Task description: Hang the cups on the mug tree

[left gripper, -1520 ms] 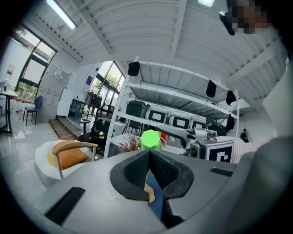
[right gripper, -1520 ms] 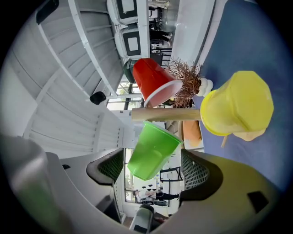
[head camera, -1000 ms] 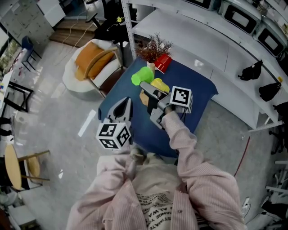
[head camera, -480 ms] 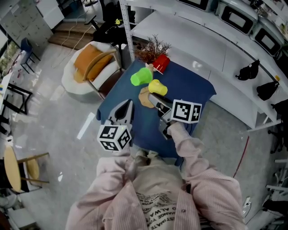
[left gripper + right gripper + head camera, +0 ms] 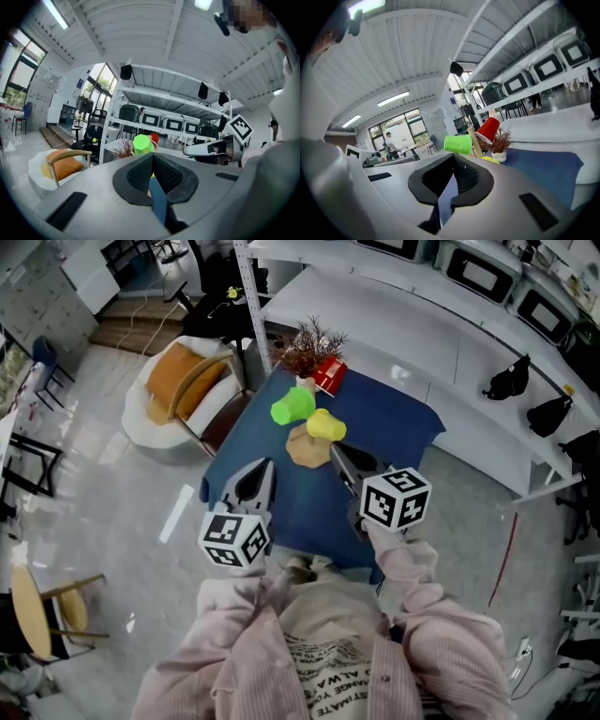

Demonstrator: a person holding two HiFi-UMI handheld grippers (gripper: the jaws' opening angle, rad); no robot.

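Head view: grn cup (image 5: 292, 407) on tree (image 5: 305, 448)

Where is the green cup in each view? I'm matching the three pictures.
Head view: green cup upper centre.
Left gripper view: green cup centre, just above the jaws.
Right gripper view: green cup centre, above the jaws.
Landmark: red cup beside it in all three.

Three plastic cups, all up on the wooden mug tree (image 5: 306, 448), upper middle of the head view

Green cup (image 5: 292, 407) lies on its side, sticking out to the left. The red cup (image 5: 329, 376) sits highest, tilted with its mouth angled down, at the far upper end. The yellow cup (image 5: 325, 425) hangs lowest, just right of the green one and right above the tree's round base. All three sit bunched close around the post.
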